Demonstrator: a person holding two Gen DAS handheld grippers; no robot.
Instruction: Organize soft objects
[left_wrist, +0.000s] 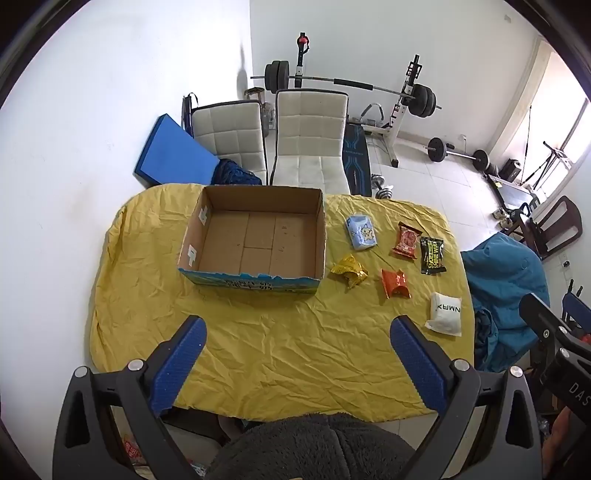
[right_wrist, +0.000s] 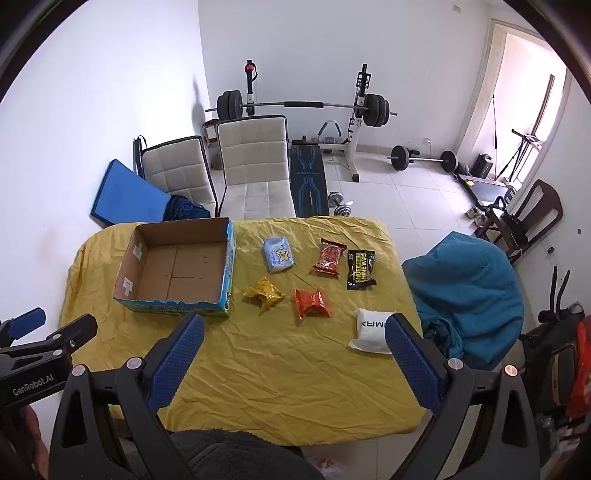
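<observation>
An empty open cardboard box (left_wrist: 255, 236) (right_wrist: 177, 269) sits on the yellow-covered table (left_wrist: 258, 350) (right_wrist: 280, 369). To its right lie several soft packets: a light blue tissue pack (left_wrist: 361, 232) (right_wrist: 279, 254), a gold packet (left_wrist: 349, 271) (right_wrist: 265, 293), an orange packet (left_wrist: 396, 283) (right_wrist: 311, 303), a red snack packet (left_wrist: 407, 240) (right_wrist: 329, 256), a black wipes packet (left_wrist: 432, 255) (right_wrist: 361, 269) and a white pouch (left_wrist: 446, 314) (right_wrist: 373, 330). My left gripper (left_wrist: 297, 332) and right gripper (right_wrist: 295, 330) are both open and empty, held above the table's near edge.
Two white chairs (left_wrist: 310, 140) (right_wrist: 255, 166) stand behind the table. A blue mat (left_wrist: 173, 155) leans on the wall. A blue beanbag (right_wrist: 465, 291) sits right of the table. Gym weights and a bench (right_wrist: 308, 181) fill the back.
</observation>
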